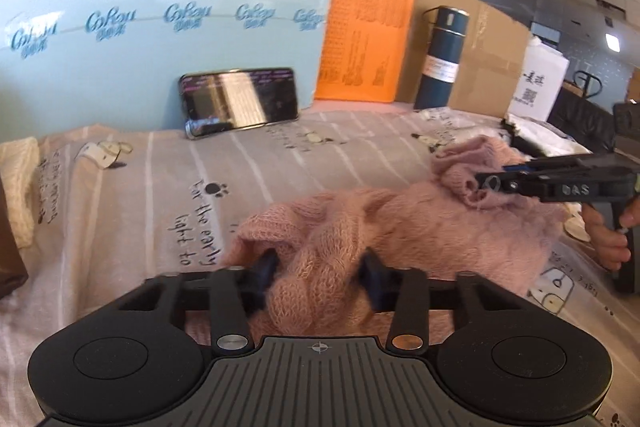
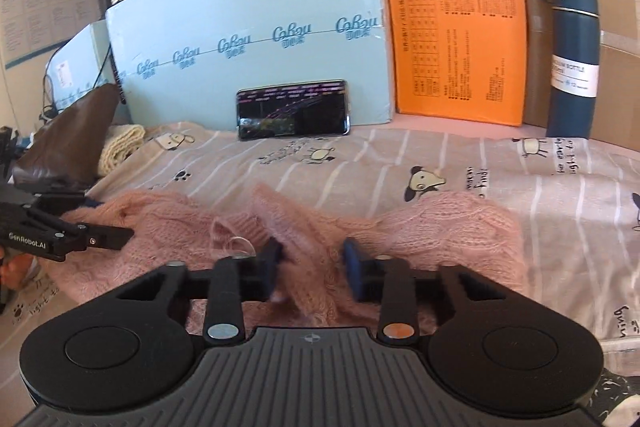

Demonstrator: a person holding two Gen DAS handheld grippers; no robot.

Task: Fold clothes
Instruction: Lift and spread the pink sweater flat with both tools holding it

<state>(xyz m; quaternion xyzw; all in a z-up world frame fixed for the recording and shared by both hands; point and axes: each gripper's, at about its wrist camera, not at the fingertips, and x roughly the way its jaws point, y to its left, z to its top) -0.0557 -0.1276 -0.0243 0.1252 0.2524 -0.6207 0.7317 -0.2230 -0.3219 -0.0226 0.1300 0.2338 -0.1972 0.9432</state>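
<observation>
Fuzzy knit against matt black plastic

The pink sweater (image 1: 400,223) is showing a fluffy, loose-knit wool face, and it's lying on a smooth printed cotton sheet (image 1: 160,187); the left gripper (image 1: 320,273) is looking like matt black plastic with ribbed housing and shiny metal pivot caps. At twelve o'clock the phone (image 2: 294,115) is gleaming glossy glass, and out at two o'clock the blue bottle (image 2: 572,55) is wearing a satin finish with a paper label, backed by plain cardboard (image 2: 616,75).
</observation>
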